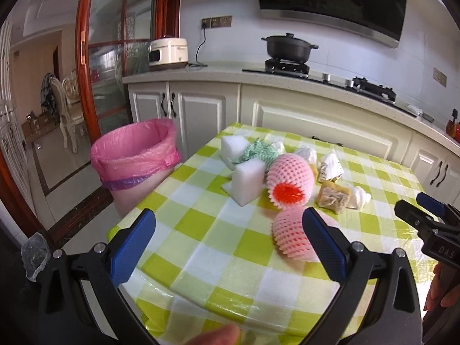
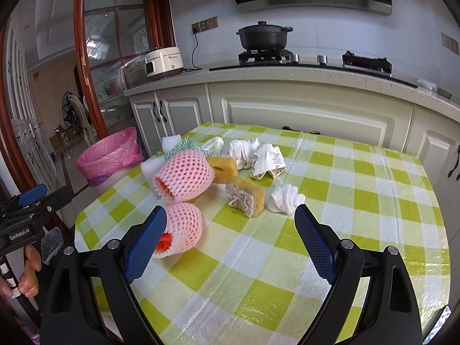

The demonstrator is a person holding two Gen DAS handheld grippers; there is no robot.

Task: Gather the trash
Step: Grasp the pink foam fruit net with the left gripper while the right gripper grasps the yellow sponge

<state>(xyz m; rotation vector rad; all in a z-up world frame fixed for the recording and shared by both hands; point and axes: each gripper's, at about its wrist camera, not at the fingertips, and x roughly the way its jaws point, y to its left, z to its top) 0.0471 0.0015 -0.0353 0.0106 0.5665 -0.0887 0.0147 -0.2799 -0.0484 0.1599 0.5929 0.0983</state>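
Kitchen table point(image 2: 359, 201), trash heaped near pink-lined bin point(image 1: 135, 155) for short drops; left gripper point(image 1: 230, 247) and right gripper point(image 2: 230, 244) both wide open, empty, ready to grab.

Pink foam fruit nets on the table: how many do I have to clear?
2. The nearer foam net lies beside the right gripper's left finger; the farther foam net sits behind it against the trash pile. Others may be buried underneath.

The left gripper point(image 1: 228, 240) hung spread over the table's point(image 1: 201, 258) near edge. 2 pink foam nets point(image 1: 289, 182) lay mid-table; the pink-lined bin point(image 1: 135, 155) stood beside its left edge.
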